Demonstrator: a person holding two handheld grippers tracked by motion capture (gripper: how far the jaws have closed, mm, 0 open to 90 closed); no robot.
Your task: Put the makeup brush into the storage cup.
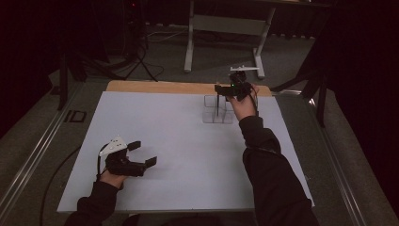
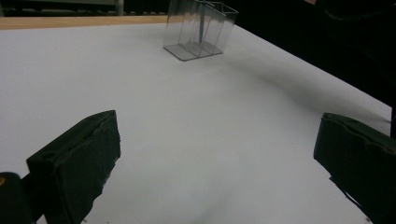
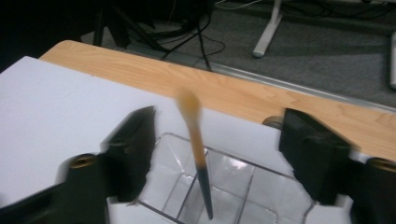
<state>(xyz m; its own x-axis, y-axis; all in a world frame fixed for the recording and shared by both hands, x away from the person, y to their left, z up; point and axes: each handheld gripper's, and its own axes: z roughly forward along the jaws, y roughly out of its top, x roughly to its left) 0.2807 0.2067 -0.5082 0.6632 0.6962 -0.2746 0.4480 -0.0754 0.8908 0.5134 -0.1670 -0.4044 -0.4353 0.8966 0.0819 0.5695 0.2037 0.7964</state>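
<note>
High view looks down from above; both gripper views sit low behind their claws, sharing the clear organizer [image 2: 200, 32].

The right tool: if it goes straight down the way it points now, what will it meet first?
Probably the brush standing between its open jaws, then the clear organizer beneath; depth is uncertain.

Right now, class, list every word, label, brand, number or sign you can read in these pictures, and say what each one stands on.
None can be read.
The clear box, the brush, the white sheet and both grippers carry no visible lettering.
A green light glows on the right gripper; it is a light, not text.
</note>
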